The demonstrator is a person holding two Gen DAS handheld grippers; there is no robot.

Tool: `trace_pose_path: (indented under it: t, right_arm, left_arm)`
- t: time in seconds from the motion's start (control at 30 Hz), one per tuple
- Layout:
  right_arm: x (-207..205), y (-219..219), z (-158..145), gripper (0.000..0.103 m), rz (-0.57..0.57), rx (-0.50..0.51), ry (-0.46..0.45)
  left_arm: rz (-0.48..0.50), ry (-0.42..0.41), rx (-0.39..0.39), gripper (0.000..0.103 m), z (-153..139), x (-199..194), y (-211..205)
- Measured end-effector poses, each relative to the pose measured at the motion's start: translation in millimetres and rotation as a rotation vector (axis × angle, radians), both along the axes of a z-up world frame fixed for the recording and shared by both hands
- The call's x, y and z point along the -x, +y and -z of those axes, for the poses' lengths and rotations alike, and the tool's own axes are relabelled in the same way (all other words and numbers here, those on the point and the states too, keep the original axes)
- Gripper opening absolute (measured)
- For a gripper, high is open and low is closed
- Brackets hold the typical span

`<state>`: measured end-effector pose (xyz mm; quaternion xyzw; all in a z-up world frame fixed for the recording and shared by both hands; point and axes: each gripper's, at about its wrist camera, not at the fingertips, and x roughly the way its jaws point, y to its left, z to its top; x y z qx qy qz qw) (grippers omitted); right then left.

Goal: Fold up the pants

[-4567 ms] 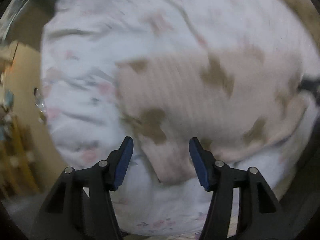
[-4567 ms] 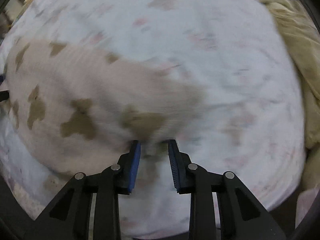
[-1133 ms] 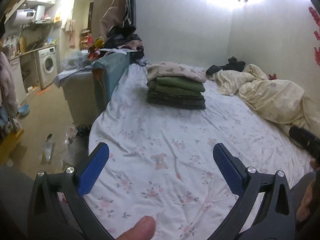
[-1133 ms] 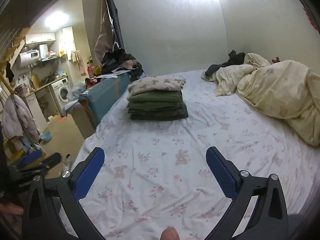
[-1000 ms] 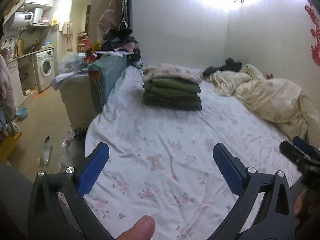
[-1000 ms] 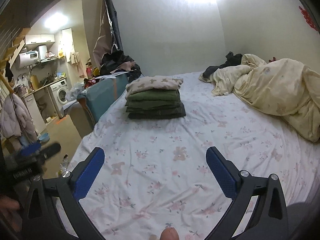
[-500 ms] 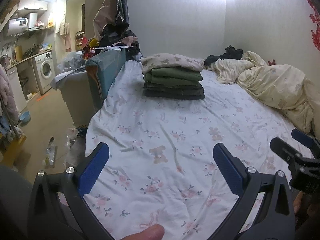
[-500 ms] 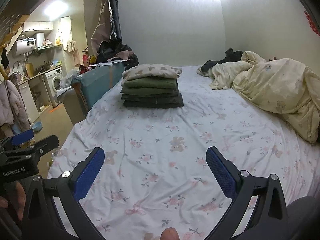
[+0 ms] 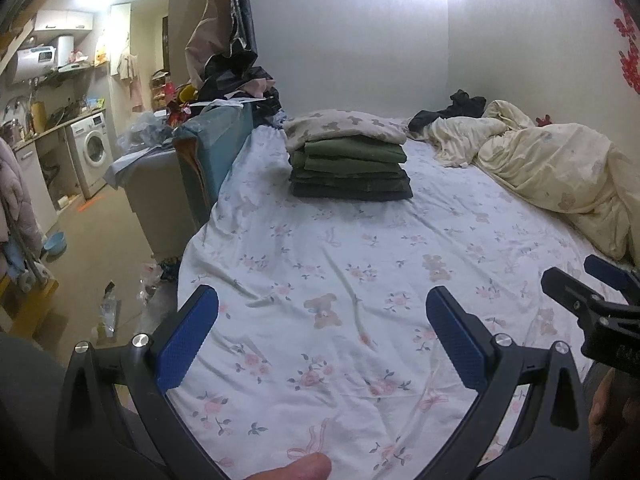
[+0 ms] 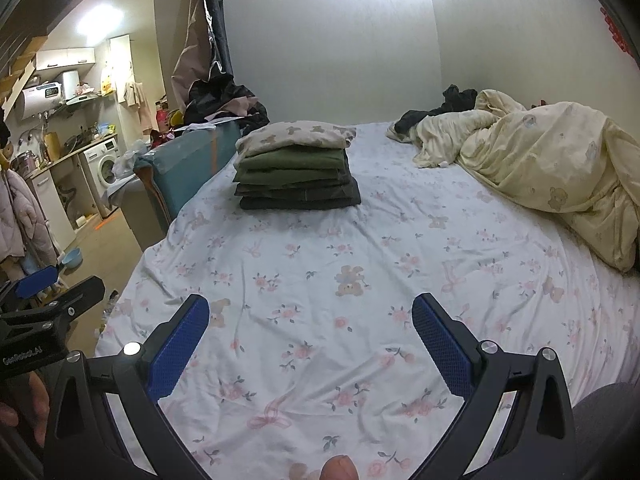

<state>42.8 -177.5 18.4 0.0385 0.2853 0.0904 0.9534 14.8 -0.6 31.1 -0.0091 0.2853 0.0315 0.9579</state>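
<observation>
Both grippers had lifted off the cloth they were pressed to seconds before and now hung over the near end of the bed (image 9: 328, 240), holding nothing. From the left: a washer (image 9: 94, 148) stood by the far wall, then a teal box (image 9: 216, 144) against the bed's edge. The left gripper (image 9: 322, 322) had its blue fingers (image 9: 186, 340) spread wide above the flowered sheet (image 10: 320, 280). The pants (image 9: 346, 130), beige with bear prints, lay folded atop a stack (image 9: 350, 172) of green and dark clothes far up the bed, well apart from both tools. The right gripper (image 10: 310, 316) was likewise wide apart. A cream duvet (image 10: 552, 168) lay crumpled on the right.
</observation>
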Motion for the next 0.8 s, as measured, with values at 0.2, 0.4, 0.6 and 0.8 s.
trace_pose_path:
  t: [0.2, 0.4, 0.6, 0.8]
  right_arm:
    - [-1.0, -1.0, -0.4, 0.103, -0.006, -0.007, 0.000]
    - [-0.4, -1.3, -0.3, 0.103, -0.008, -0.003, 0.003]
    - [-0.7, -1.1, -0.2, 0.103, -0.006, -0.004, 0.005]
    - [-0.9, -1.6, 0.3, 0.103, -0.007, -0.002, 0.006]
  left_arm:
    - [0.014, 0.000, -0.017, 0.102, -0.9, -0.4, -3.7]
    - [0.017, -0.008, -0.018, 0.102, -2.5, 0.2, -4.6]
    - [0.015, -0.005, -0.012, 0.102, -2.1, 0.3, -4.6]
    - [0.014, -0.003, -0.009, 0.102, -1.7, 0.8, -4.1]
